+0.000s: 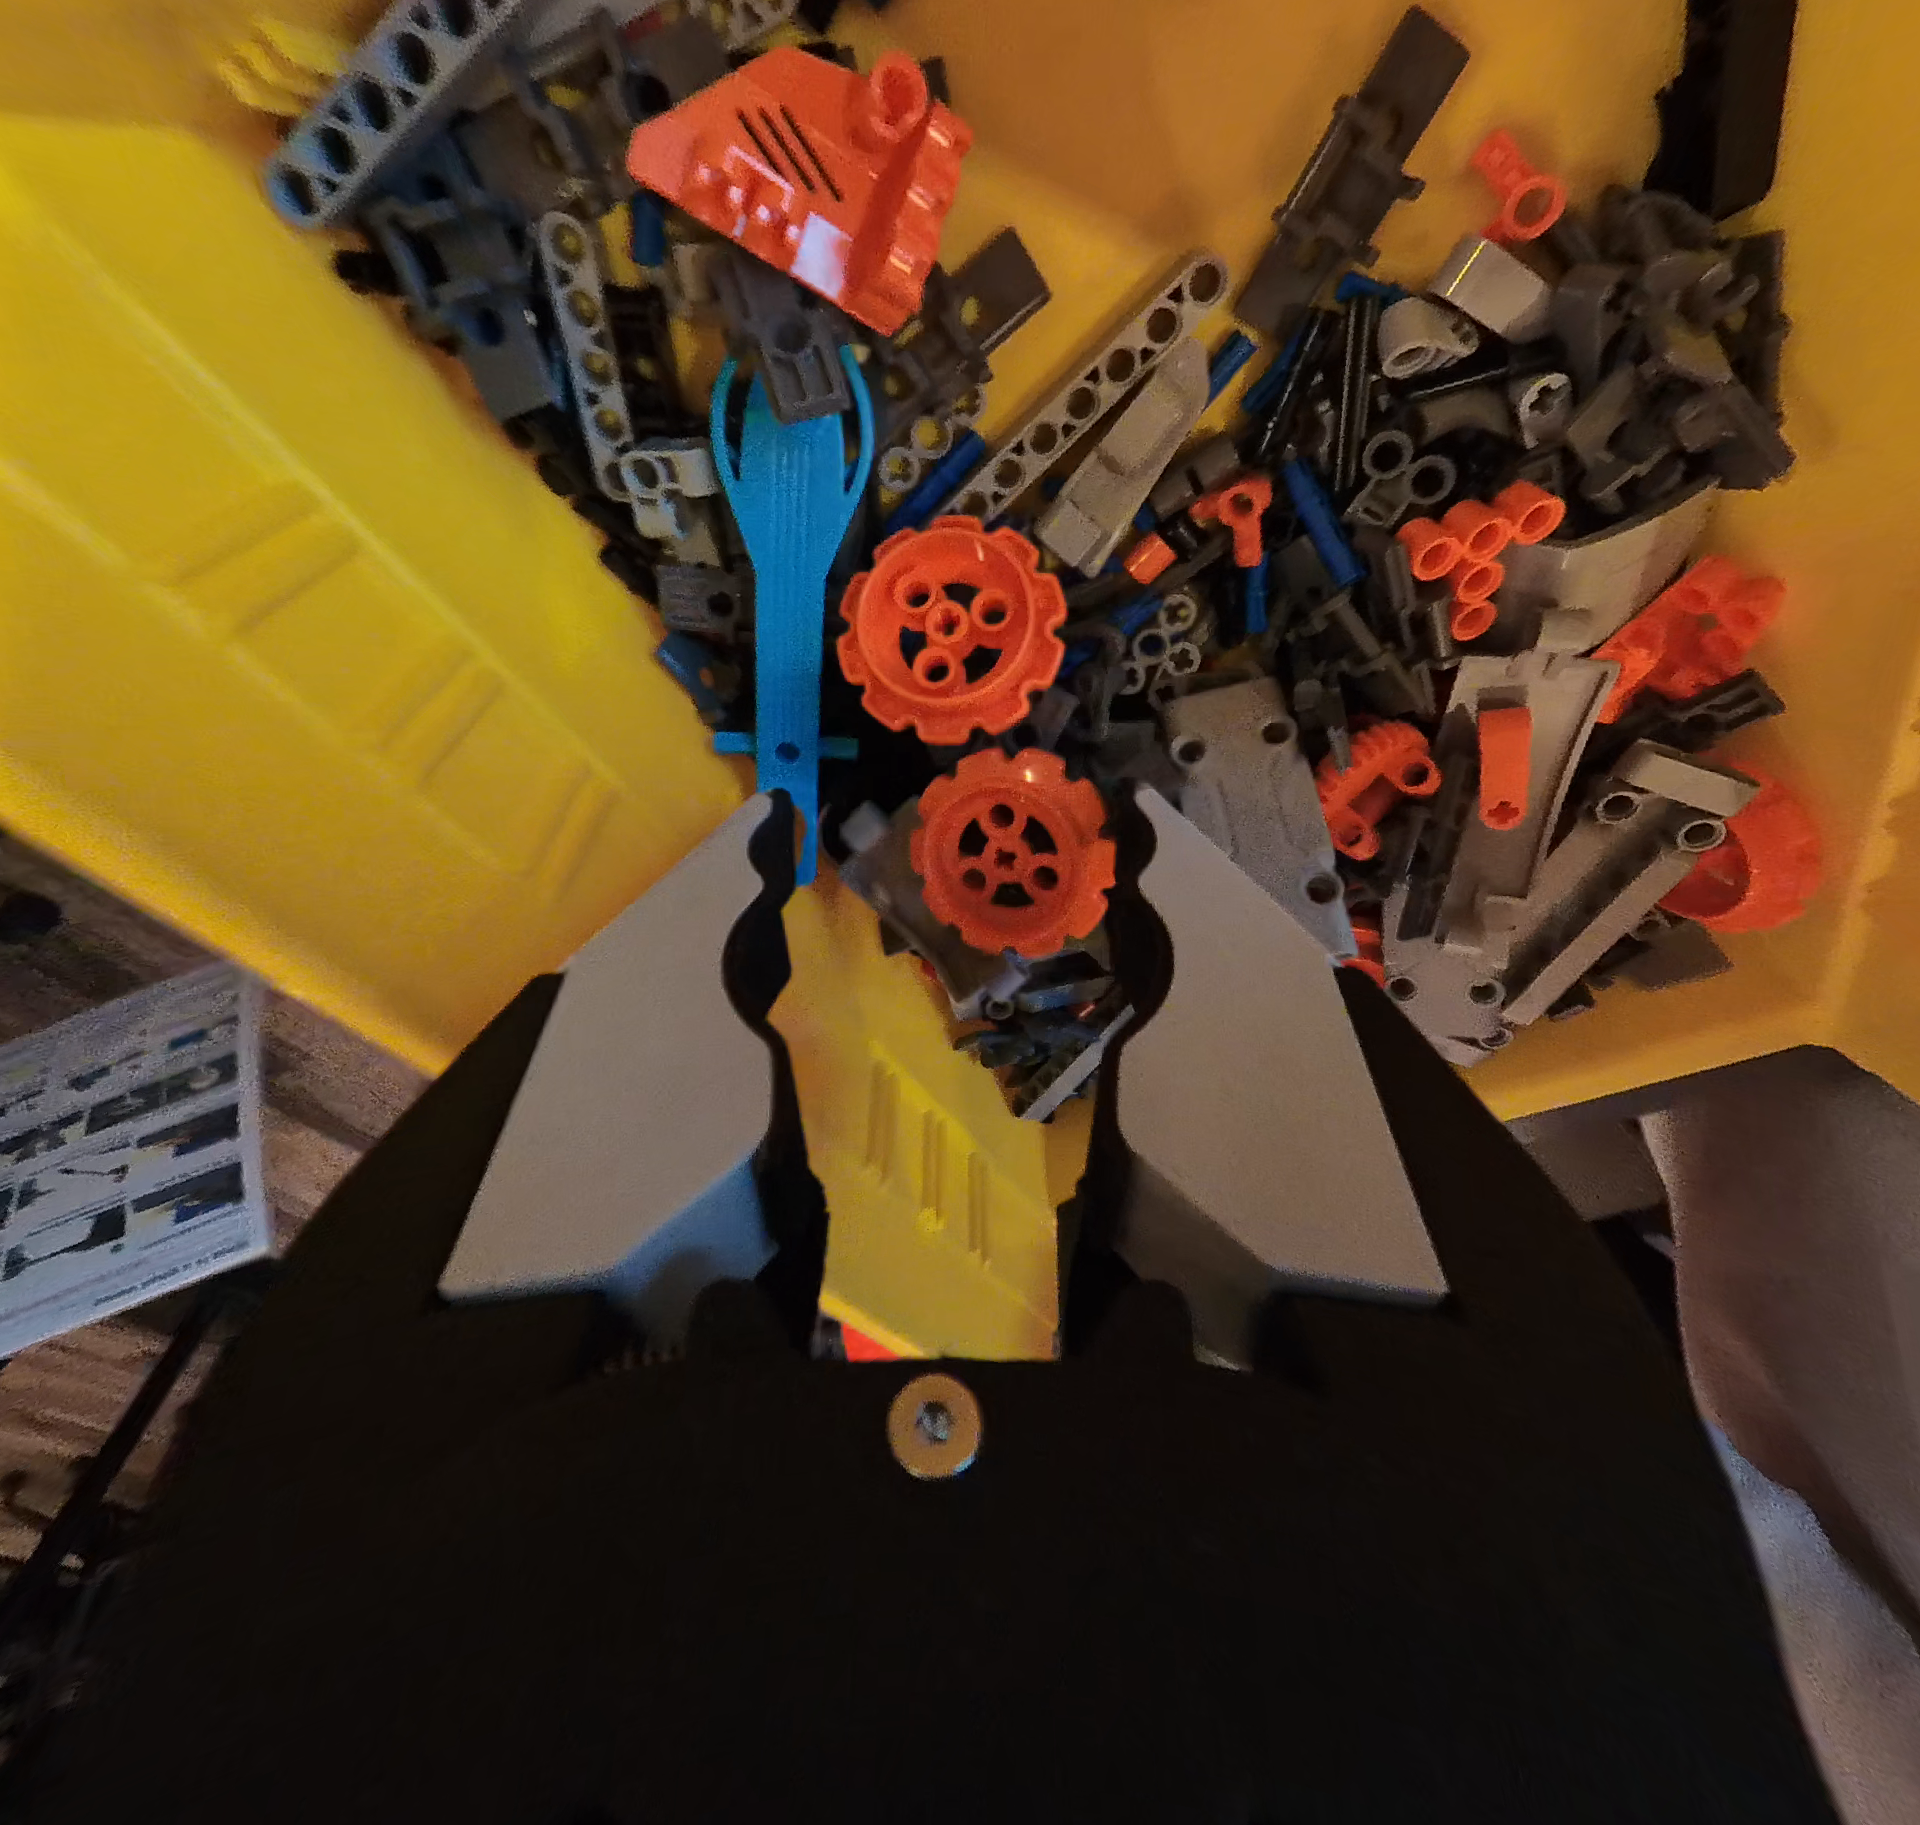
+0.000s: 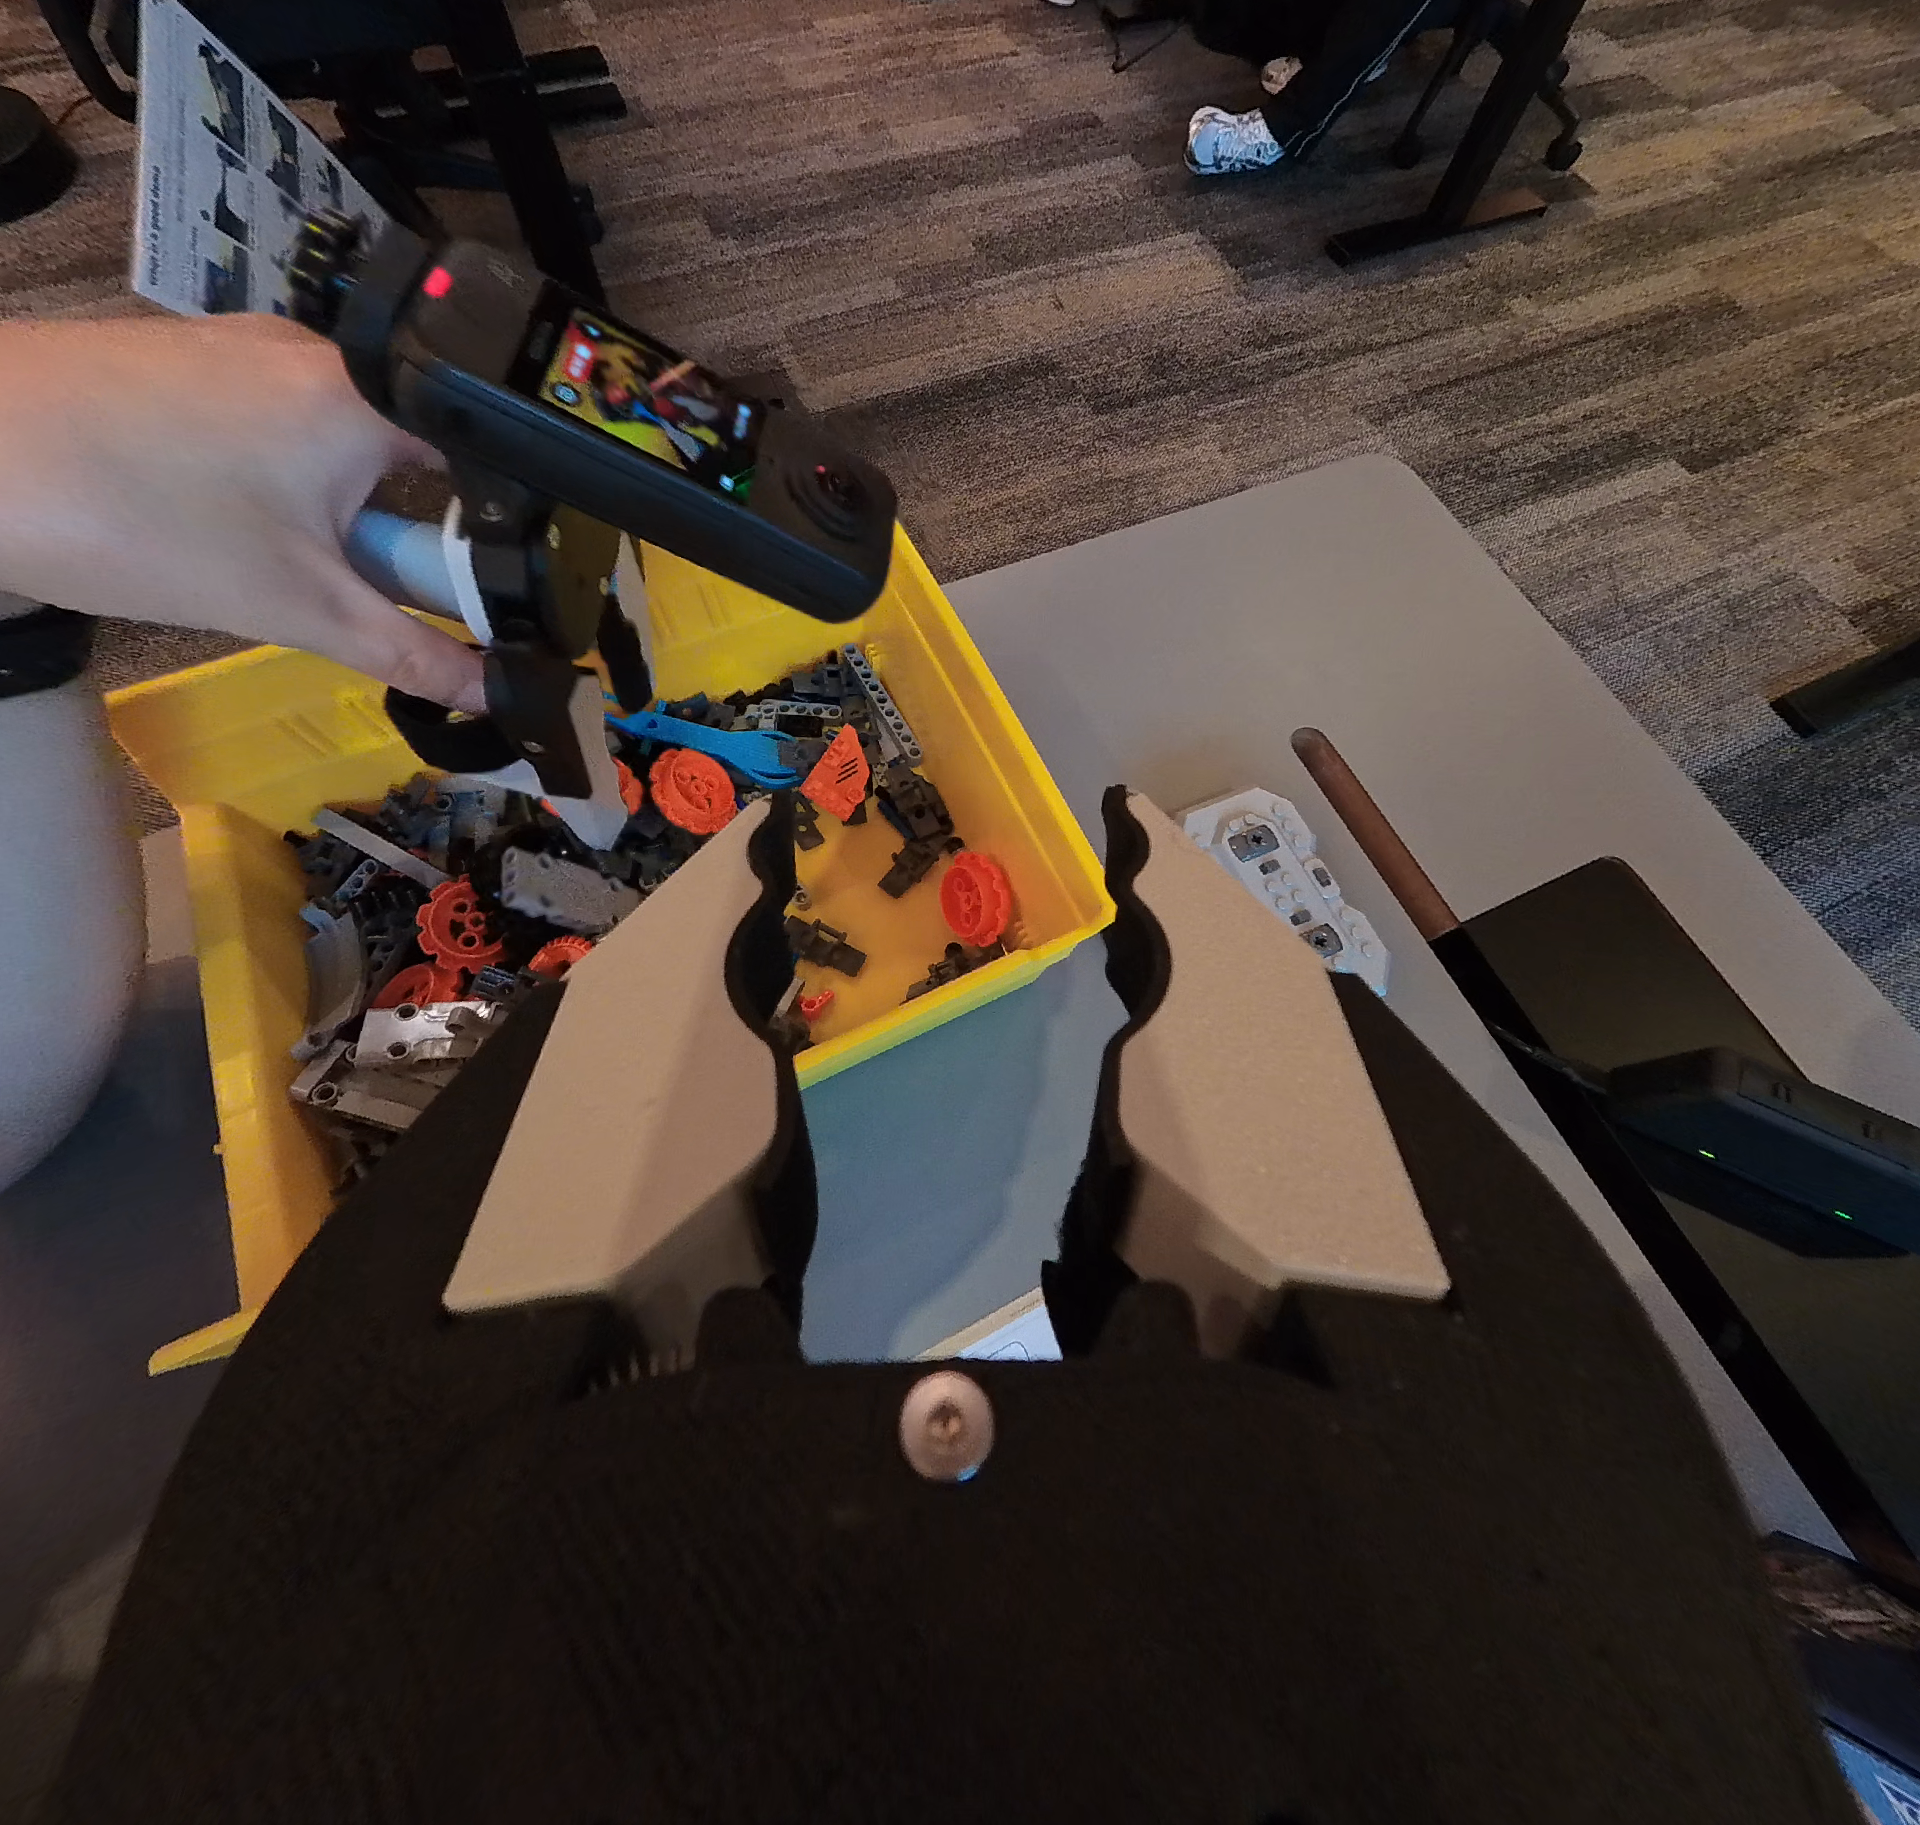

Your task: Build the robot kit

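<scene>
A yellow bin (image 1: 312,549) holds a pile of grey, black, blue and orange building parts. My left gripper (image 1: 951,809) is open and hangs over the pile, with an orange toothed wheel (image 1: 1013,850) between its fingertips. A second orange wheel (image 1: 951,627) and a blue paddle-shaped piece (image 1: 784,570) lie just beyond. An orange panel (image 1: 800,180) lies farther off. My right gripper (image 2: 940,809) is open and empty, above the near right corner of the bin (image 2: 1039,871). The left gripper (image 2: 592,788), held by a hand (image 2: 208,487), also shows in the right wrist view, reaching down into the bin.
The bin stands on a pale grey table (image 2: 1403,653). A white studded plate (image 2: 1288,882) and a brown rod (image 2: 1371,830) lie right of the bin. A dark device (image 2: 1714,1100) sits at the table's right edge. A printed sheet (image 2: 229,165), chair legs and a person's shoe (image 2: 1231,139) are on the carpet beyond. My right gripper's tips are some 20 cm from the white studded plate (image 2: 1288,882).
</scene>
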Available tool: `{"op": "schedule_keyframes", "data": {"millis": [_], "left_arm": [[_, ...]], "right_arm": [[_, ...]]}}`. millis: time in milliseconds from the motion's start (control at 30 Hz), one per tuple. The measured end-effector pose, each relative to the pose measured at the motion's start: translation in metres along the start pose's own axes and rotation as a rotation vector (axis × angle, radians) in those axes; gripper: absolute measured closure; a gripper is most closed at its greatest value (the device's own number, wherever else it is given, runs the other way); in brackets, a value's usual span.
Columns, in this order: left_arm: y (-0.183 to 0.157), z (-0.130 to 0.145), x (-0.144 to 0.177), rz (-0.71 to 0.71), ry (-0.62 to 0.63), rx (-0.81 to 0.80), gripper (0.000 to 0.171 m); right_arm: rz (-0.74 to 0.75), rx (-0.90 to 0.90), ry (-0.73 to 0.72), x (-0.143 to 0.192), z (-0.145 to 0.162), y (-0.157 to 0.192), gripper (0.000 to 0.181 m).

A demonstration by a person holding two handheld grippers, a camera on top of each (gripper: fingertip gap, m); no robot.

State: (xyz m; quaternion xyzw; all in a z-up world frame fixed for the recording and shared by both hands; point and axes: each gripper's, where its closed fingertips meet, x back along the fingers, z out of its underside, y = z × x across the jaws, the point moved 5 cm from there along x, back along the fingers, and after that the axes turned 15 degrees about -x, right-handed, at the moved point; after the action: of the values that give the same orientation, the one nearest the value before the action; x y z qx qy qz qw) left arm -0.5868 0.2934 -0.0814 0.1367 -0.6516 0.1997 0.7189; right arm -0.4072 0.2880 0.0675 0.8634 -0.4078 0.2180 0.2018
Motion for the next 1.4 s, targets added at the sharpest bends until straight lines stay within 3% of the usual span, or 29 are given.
{"op": "schedule_keyframes", "data": {"millis": [333,467,500,633,833,933,1000,1067,1100,1133,1200,1267,1400], "left_arm": [[0.002,-0.024,0.046,-0.131,-0.295,-0.063,0.116],[-0.020,-0.042,0.061,0.063,-0.483,-0.136,0.124],[-0.019,-0.043,0.067,0.054,-0.519,-0.128,0.124],[-0.011,-0.044,0.101,-0.087,-0.696,-0.139,0.129],[-0.011,-0.037,0.168,-0.268,-1.102,-0.155,0.126],[-0.011,-0.032,0.184,-0.323,-1.265,-0.173,0.115],[-0.008,-0.031,0.188,-0.380,-1.337,-0.197,0.124],[-0.005,-0.031,0.187,-0.446,-1.357,-0.211,0.136],[-0.005,-0.032,0.182,-0.440,-1.343,-0.219,0.138],[-0.006,-0.033,0.174,-0.394,-1.292,-0.227,0.134],[-0.011,-0.034,0.152,-0.253,-1.126,-0.232,0.120],[-0.019,-0.032,0.131,-0.153,-0.955,-0.252,0.131],[-0.032,-0.031,0.095,-0.153,-0.688,-0.352,0.118]], "right_arm": [[0.001,-0.012,-0.025,0.003,-0.003,-0.002,0.120],[0.002,-0.011,-0.013,0.001,-0.001,-0.002,0.120],[0.002,-0.010,-0.011,0.000,-0.001,-0.002,0.120],[-0.002,-0.005,-0.001,-0.002,0.000,-0.001,0.120],[0.002,-0.004,-0.008,-0.003,-0.001,-0.001,0.121],[-0.002,0.001,-0.017,-0.003,-0.002,0.000,0.122],[-0.006,0.006,-0.014,-0.004,-0.002,0.001,0.125],[-0.025,0.015,0.024,-0.005,0.002,0.003,0.142],[-0.040,0.029,0.065,-0.007,0.006,0.005,0.156],[-0.047,0.045,0.101,-0.009,0.011,0.007,0.156],[-0.055,0.085,0.186,-0.016,0.022,0.010,0.156],[-0.079,0.133,0.263,-0.025,0.033,0.016,0.154],[-0.127,0.149,0.319,-0.042,0.041,0.024,0.153]]}}
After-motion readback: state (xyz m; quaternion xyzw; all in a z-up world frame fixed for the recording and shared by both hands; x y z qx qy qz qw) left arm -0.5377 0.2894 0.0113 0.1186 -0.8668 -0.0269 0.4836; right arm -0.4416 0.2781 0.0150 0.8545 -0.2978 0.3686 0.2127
